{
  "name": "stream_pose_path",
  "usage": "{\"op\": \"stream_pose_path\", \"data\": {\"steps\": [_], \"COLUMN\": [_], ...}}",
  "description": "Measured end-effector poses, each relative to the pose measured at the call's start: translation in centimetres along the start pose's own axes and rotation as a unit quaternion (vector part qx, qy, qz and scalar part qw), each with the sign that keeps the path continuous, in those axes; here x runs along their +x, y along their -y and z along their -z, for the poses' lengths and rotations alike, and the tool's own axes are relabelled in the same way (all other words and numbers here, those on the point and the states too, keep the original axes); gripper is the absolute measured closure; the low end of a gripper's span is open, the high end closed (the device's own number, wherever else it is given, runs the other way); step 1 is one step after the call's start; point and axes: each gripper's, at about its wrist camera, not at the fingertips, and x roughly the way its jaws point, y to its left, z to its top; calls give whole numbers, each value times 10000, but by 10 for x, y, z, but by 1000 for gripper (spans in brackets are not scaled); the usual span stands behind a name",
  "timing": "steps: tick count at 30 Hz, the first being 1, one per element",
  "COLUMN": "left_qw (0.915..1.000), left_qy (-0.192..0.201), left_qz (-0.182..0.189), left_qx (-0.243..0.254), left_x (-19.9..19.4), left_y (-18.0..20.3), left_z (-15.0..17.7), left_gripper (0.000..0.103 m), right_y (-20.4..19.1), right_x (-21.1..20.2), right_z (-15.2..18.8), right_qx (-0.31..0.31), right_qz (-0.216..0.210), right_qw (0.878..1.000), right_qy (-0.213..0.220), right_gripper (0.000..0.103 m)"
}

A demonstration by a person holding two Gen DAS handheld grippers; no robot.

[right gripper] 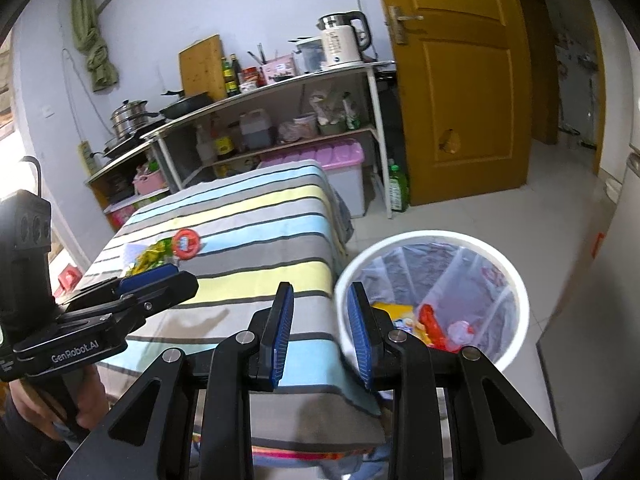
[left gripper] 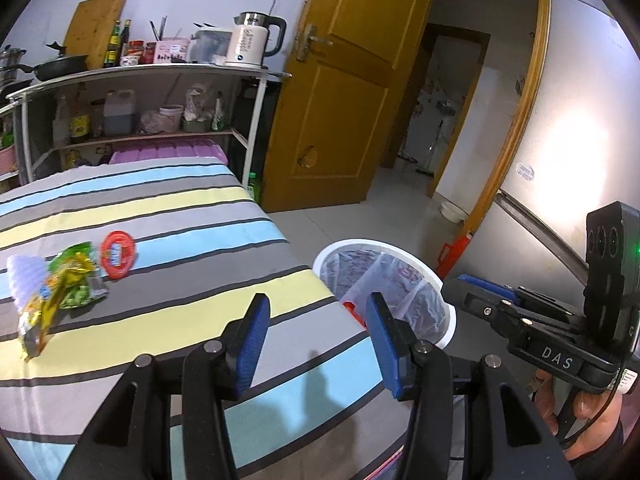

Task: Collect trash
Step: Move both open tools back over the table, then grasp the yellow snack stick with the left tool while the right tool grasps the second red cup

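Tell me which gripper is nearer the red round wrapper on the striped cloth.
Left. The left gripper reaches over the cloth, its tips just short of the red round wrapper. The right gripper sits open at the table's near corner beside the white bin, farther from it.

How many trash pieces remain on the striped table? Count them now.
3: red round wrapper, green-yellow snack wrapper beside it, white-purple wrapper leftmost. Overlap may hide more.
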Motion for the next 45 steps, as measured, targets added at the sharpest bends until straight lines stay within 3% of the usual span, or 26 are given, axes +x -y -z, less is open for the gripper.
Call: {"op": "stream_pose_path", "data": {"steps": [16, 22, 27, 31, 37, 45], "left_qw": [9983, 9949, 9889, 9841, 9808, 9796], "left_qy": [155, 226, 278, 298, 125, -302], "left_qz": [-478, -910, -1325, -1593, -1807, -1822], "left_qx": [-306, -383, -618, -722, -720, -798], "left_x": [-34, -48, -58, -59, -48, -24], "left_y": [-42, -74, -111, -138, -167, -186], "left_z": [19, 25, 28, 24, 21, 22], "left_gripper": [51, 51, 46, 43, 40, 41], "right_y": [-45, -63, -80, -90, -99, -106], "right_x": [19, 34, 49, 59, 75, 95], "right_z": [5, 3, 1, 1, -5, -10], "right_qx": [-316, -467, -569, -650, -695, -714], "right_qz": [-508, -702, -888, -967, -1034, -1100], "right_qw": [9980, 9959, 9936, 9921, 9907, 9894], "right_qy": [-210, -319, -415, -473, -538, -629], "right_gripper": [74, 74, 62, 61, 61, 61]}}
